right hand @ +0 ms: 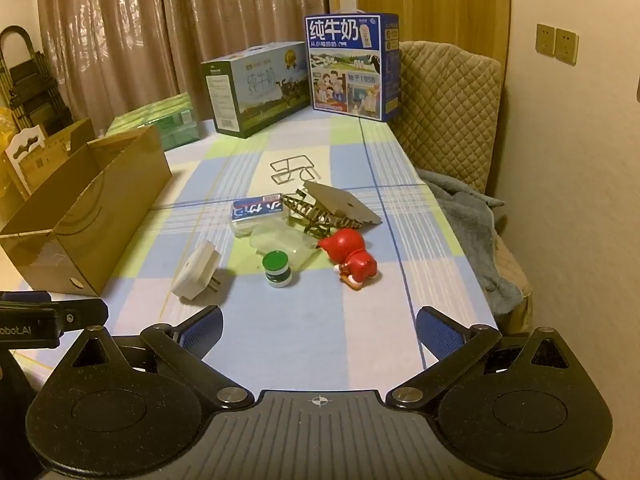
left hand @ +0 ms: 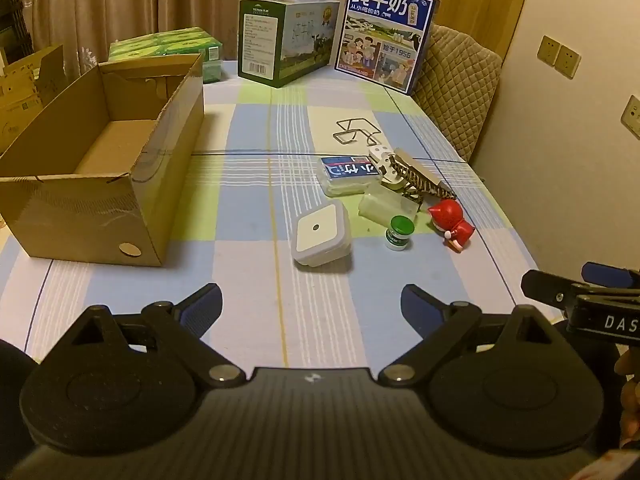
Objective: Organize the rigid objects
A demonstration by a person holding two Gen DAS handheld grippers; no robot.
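An open cardboard box (left hand: pixel 96 168) stands on the table's left; it also shows in the right wrist view (right hand: pixel 80 216). Loose objects lie at the right: a white plug adapter (left hand: pixel 322 236) (right hand: pixel 196 270), a small green-lidded jar (left hand: pixel 399 233) (right hand: pixel 277 268), a red toy figure (left hand: pixel 452 220) (right hand: pixel 352 258), a blue-labelled clear case (left hand: pixel 348 174) (right hand: pixel 258 212), a clear plastic tub (left hand: pixel 384 204), a wooden dinosaur model (left hand: pixel 416 180) (right hand: pixel 320 210) and a bent wire piece (left hand: pixel 356 130) (right hand: pixel 294 170). My left gripper (left hand: pixel 311 312) and right gripper (right hand: pixel 319 332) are open and empty, near the front edge.
Two milk cartons (left hand: pixel 288 40) (left hand: pixel 386 36) and green packs (left hand: pixel 168 46) stand at the table's far end. A quilted chair (right hand: pixel 448 100) with a grey blanket (right hand: pixel 468 220) is at the right, by the wall. The right gripper's fingers (left hand: pixel 580 288) show at the left view's right edge.
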